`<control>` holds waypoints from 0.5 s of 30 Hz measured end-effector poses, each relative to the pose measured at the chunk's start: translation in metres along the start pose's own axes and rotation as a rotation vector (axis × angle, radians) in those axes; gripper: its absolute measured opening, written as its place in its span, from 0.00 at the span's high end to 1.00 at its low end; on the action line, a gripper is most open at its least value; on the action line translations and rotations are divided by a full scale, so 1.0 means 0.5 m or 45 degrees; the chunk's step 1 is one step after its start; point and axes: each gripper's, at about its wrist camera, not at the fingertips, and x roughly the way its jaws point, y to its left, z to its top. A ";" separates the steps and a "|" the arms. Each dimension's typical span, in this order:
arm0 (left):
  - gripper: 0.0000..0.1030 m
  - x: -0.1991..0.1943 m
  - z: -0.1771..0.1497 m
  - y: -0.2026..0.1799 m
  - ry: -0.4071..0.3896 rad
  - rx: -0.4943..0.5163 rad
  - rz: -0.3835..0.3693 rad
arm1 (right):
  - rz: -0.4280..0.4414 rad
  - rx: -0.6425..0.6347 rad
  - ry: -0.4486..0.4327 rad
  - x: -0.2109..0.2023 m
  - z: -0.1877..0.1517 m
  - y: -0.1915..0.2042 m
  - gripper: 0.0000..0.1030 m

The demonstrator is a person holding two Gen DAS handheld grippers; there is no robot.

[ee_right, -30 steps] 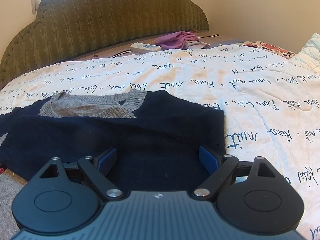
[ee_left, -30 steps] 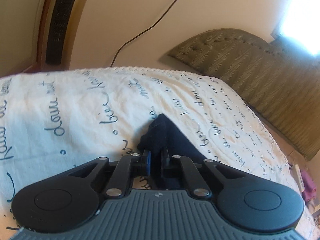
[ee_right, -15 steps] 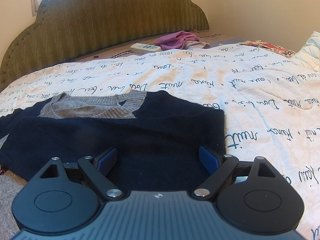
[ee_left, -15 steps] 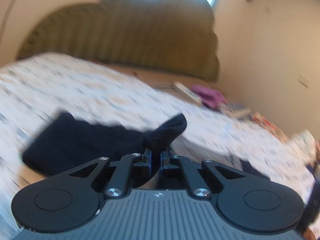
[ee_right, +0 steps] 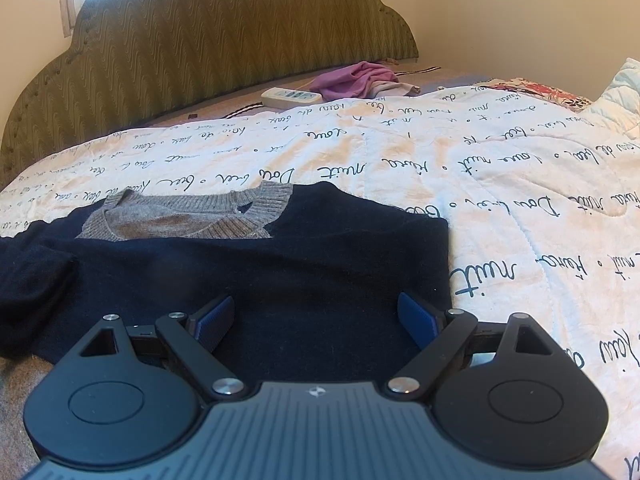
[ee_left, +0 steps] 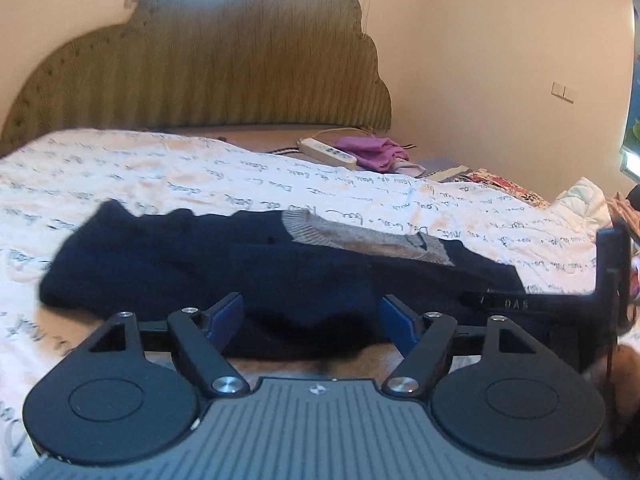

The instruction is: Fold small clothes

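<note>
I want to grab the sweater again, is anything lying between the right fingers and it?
Nothing visible. The right gripper hangs open directly over the navy sweater, with only bare knit between its fingers.

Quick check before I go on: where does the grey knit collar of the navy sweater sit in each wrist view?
Left wrist view: the grey collar lies right of centre, on the far edge of the navy sweater, beyond the left gripper.
Right wrist view: the grey collar lies left of centre, at the sweater's far edge, beyond the right gripper.
Shared landmark: the white power strip beside the purple cloth.
</note>
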 end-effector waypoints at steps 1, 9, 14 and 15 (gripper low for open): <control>0.23 -0.012 -0.005 0.002 0.006 0.005 0.009 | -0.005 -0.006 0.002 0.000 0.000 0.002 0.13; 0.15 -0.016 -0.041 0.055 0.112 -0.130 0.069 | 0.106 0.069 -0.053 -0.055 0.062 0.066 0.12; 0.12 -0.007 -0.041 0.059 0.134 -0.126 0.076 | 0.641 0.249 0.279 -0.009 0.107 0.149 0.12; 0.11 -0.008 -0.043 0.060 0.132 -0.127 0.073 | 0.709 0.310 0.358 0.013 0.106 0.159 0.12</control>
